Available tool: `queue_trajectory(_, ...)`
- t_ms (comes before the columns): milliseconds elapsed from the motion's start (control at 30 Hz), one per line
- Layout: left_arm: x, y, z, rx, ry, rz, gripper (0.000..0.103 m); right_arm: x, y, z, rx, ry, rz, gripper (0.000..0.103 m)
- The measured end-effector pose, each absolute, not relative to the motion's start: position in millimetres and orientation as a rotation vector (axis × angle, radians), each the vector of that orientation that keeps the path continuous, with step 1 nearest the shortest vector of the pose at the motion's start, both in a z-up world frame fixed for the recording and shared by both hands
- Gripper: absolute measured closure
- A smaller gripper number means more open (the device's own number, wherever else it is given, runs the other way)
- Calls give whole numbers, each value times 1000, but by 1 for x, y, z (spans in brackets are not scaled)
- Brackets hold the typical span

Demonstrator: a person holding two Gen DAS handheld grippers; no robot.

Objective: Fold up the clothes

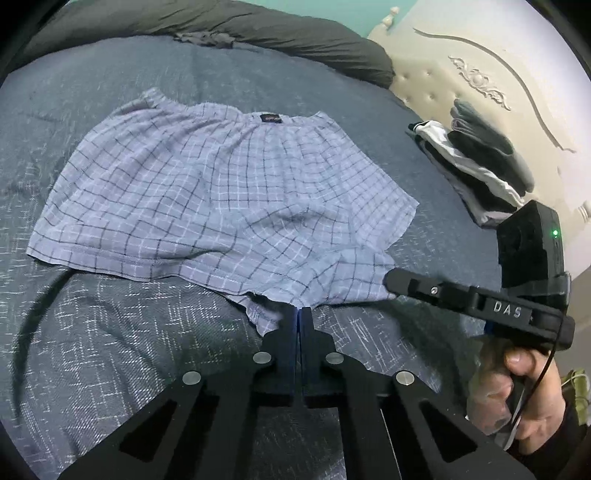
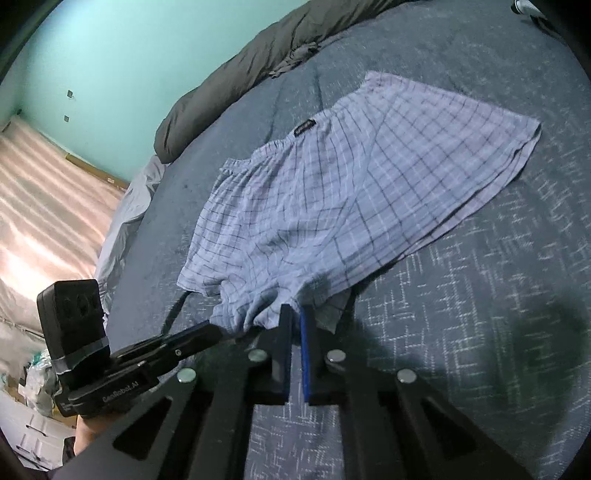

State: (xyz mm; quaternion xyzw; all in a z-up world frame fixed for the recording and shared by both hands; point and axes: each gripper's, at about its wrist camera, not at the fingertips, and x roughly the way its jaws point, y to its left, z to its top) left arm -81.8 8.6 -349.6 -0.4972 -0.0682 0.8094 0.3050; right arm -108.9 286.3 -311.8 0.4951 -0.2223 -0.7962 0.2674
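Light blue checked boxer shorts [image 1: 221,192] [image 2: 351,177] lie spread flat on a dark blue bedspread [image 1: 110,350], waistband away from me. My left gripper [image 1: 299,314] is shut on the near hem at the crotch, where the cloth bunches. In the right wrist view the left gripper [image 2: 208,328] reaches in from the left and pinches gathered fabric. My right gripper [image 2: 295,314] holds the puckered hem at its fingertips, with only a narrow slit between the fingers. From the left wrist view the right gripper [image 1: 389,282] sits on the right leg's hem, a hand [image 1: 528,398] on its handle.
A stack of folded dark and white clothes [image 1: 480,166] rests by the cream headboard [image 1: 480,74]. A dark grey duvet [image 1: 258,26] runs along the far side of the bed. A black cable [image 1: 37,314] curves over the bedspread. The bed's edge and floor [image 2: 44,203] lie left.
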Motion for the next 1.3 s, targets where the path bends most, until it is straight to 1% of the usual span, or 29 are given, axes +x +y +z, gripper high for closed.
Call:
queue_trajectory(433,-74,1,-353,-1362,-158,2137,102,-103,280,-325,1449,-501,-2118,100)
queue_trajectory(533,-77,-1,-361,-1391,-174,2133,102,-104,282,-330,1479,-501,-2117,99)
queue_trajectory(567,-79,-2,-365,-1403,-199,2128,102,-105,283,-331,1489,-500,-2113,97)
queue_trajectory(633,-80,-6,-368,-1420,-235,2115,102,-105,282,-328,1507,-502,-2115,97)
queue_trajectory(667,-81,-8,-367,-1420,-242,2118,101,-105,282,-327,1517,-503,-2118,93)
queue_trajectory(700,-81,-10,-365,-1420,-248,2124,101,-106,283,-326,1524,-513,-2117,86)
queue_trajectory(733,-81,-12,-363,-1413,-250,2128,101,-107,285,-324,1528,-532,-2118,82)
queue_trajectory(767,-82,-14,-360,-1406,-253,2133,99,-107,287,-320,1527,-544,-2126,80)
queue_trajectory(833,-85,-22,-353,-1390,-263,2156,96,-109,291,-311,1509,-560,-2152,80)
queue_trajectory(933,-95,-42,-346,-1374,-305,2213,88,-111,301,-297,1456,-596,-2212,80)
queue_trajectory(967,-99,-48,-346,-1377,-312,2238,83,-113,304,-293,1428,-614,-2227,80)
queue_trajectory(1167,-124,-82,-352,-1406,-349,2369,82,-130,291,-300,1407,-642,-2202,80)
queue_trajectory(1233,-131,-89,-355,-1411,-381,2376,79,-133,286,-304,1410,-655,-2185,80)
queue_trajectory(1300,-136,-94,-359,-1422,-415,2393,64,-134,280,-308,1409,-657,-2183,80)
